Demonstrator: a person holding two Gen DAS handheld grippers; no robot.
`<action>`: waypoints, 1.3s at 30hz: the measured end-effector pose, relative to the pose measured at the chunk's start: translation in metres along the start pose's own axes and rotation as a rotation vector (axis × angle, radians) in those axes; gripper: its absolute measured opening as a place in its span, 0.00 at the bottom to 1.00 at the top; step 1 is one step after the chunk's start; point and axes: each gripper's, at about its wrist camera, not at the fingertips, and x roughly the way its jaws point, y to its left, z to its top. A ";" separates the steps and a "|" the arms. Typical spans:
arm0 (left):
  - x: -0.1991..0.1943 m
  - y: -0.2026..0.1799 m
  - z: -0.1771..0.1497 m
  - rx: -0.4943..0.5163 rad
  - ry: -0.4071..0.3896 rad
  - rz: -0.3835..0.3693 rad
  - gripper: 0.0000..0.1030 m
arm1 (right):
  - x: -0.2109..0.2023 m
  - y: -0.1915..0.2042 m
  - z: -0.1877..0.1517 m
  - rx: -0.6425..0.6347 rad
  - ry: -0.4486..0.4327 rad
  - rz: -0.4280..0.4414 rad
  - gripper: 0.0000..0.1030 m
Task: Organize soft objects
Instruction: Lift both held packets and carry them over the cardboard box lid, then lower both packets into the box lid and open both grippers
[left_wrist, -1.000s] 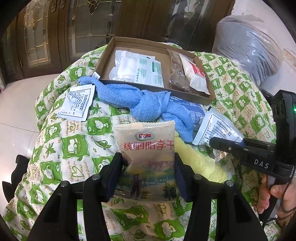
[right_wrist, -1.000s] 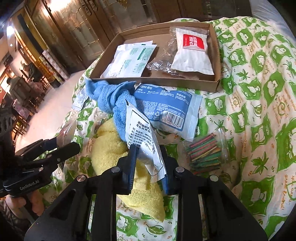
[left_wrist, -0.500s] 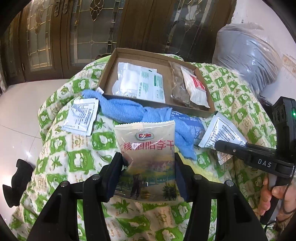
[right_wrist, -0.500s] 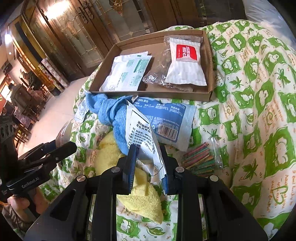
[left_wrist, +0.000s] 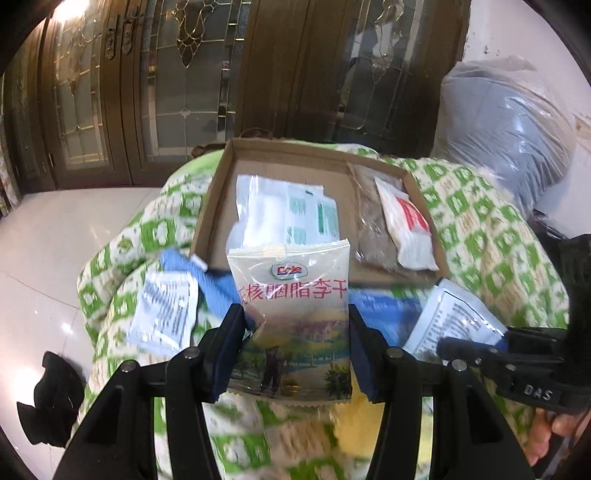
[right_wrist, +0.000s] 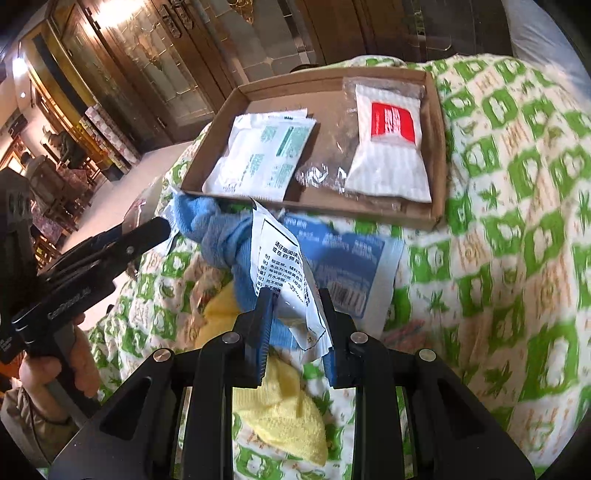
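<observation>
Item: snack pouch (left_wrist: 291, 314), printed with a fruit-brand logo and a landscape picture, clamped upright between the pads of the left claw (left_wrist: 293, 350), clear of the green-and-white quilt (right_wrist: 517, 229). Its top edge overlaps the near wall of the cardboard box (left_wrist: 218, 192) in the left wrist view.

Item: white sachet (right_wrist: 288, 280) with black print, pinched at its lower end in the right claw (right_wrist: 295, 332), jaws nearly together on the thin foil. It hangs crumpled above a blue towel (right_wrist: 218, 229) and a yellow towel (right_wrist: 280, 413).

Box contents: white-and-green packet (right_wrist: 262, 155) at left, clear bag of brown matter (left_wrist: 369, 221) in the middle, white packet with a red label (right_wrist: 391, 147) at right. A strip of bare floor shows along the near wall.

Loose on the quilt: blue printed packet (right_wrist: 351, 258) just in front of the box, a second white sachet (left_wrist: 162, 314) to the left, and what may be a bundle of coloured sticks at the blurred spot right of the right claw.

Handling notes, as judgement:
- Carry each pouch over the near wall before lowering, so the bottom seam does not catch on the cardboard.
- Lay the snack pouch flat on the free strip or across the white-and-green packet rather than standing it.
- Bring the claws in one after the other, since they sit near each other.
- Part the pads only once the pouch rests on something.
</observation>
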 end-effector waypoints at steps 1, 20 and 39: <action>0.004 0.000 0.003 0.006 -0.007 0.011 0.52 | 0.001 0.000 0.003 0.003 -0.003 0.001 0.22; 0.058 0.008 0.048 0.034 -0.051 0.051 0.52 | 0.032 -0.014 0.062 0.076 -0.043 -0.006 0.22; 0.098 0.023 0.068 0.042 -0.042 0.065 0.54 | 0.092 -0.013 0.113 0.198 -0.037 0.004 0.22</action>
